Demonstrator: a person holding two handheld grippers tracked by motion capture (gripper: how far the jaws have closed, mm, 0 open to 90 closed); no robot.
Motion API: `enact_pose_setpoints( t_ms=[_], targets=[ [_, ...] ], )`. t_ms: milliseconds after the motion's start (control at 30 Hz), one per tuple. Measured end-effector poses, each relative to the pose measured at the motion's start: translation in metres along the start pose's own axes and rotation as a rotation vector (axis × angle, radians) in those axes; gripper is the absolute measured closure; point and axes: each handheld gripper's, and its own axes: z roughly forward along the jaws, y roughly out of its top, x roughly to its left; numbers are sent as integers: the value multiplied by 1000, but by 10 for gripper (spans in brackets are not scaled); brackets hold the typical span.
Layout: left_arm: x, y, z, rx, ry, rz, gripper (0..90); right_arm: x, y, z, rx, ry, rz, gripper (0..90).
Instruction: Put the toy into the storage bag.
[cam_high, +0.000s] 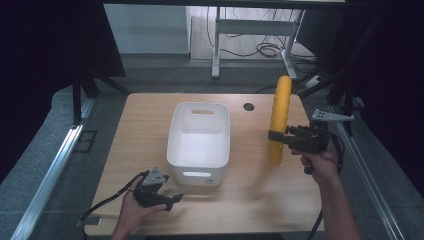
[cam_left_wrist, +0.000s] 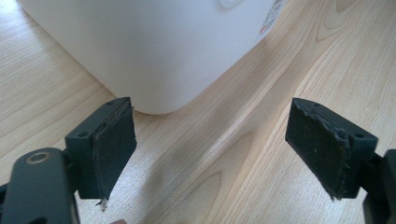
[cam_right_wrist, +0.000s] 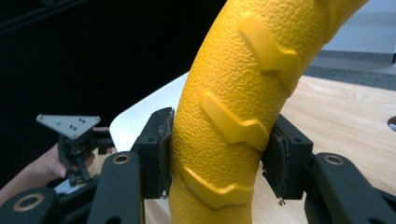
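1. The room (cam_high: 150, 30) behind was dim, with dark panels on both sides, a pale wall, grey floor, and a metal desk frame (cam_high: 250, 30) with loose cables (cam_high: 267, 49) beneath it, seen from the high view.
2. The wooden table (cam_high: 260, 195) was light-grained, with a small dark round hole (cam_high: 248, 106) near its far edge.
3. A white bin (cam_high: 199, 142) with handle slots stood on the table, between the two grippers; the high view showed it empty inside.
4. A long yellow curved object (cam_high: 278, 120) was held nearly upright off the table by the right gripper (cam_high: 278, 137), whose jaws were clamped on its lower-middle part.
5. The right gripper view showed what the high view did not: the yellow object's (cam_right_wrist: 233, 93) pebbled skin and raised zigzag ridges, pinched between both pads (cam_right_wrist: 164, 154). It also showed the left gripper's grey plate (cam_right_wrist: 68, 124) farther off, past the left pad.
6. The left gripper (cam_high: 167, 200), held low beside the bin's near corner, had its jaws spread wide with nothing between them.
7. The left gripper view showed the bin's rounded corner (cam_left_wrist: 163, 60) just ahead of the left pad (cam_left_wrist: 114, 149), touching neither pad, with bare wood between them.
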Motion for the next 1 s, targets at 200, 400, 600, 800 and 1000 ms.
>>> enact_pose_setpoints(
  t_ms=[200, 400, 600, 800, 1000],
  targets=[
    [0, 0, 0, 4, -1, 6, 163, 5, 2, 5, -75, -41, 15, 489],
    [0, 0, 1, 0, -1, 0, 163, 13, 2, 12, -155, -90, 23, 489],
    [0, 0, 1, 2, -1, 0, 163, 26, 0, 23, -233, -166, 26, 487],
    [0, 0, 1, 0, -2, 1, 163, 39, 3, 37, -285, -196, 8, 486],
    [0, 0, 1, 4, -3, 2, 163, 52, 7, 49, -369, -232, -7, 486]
  ],
)
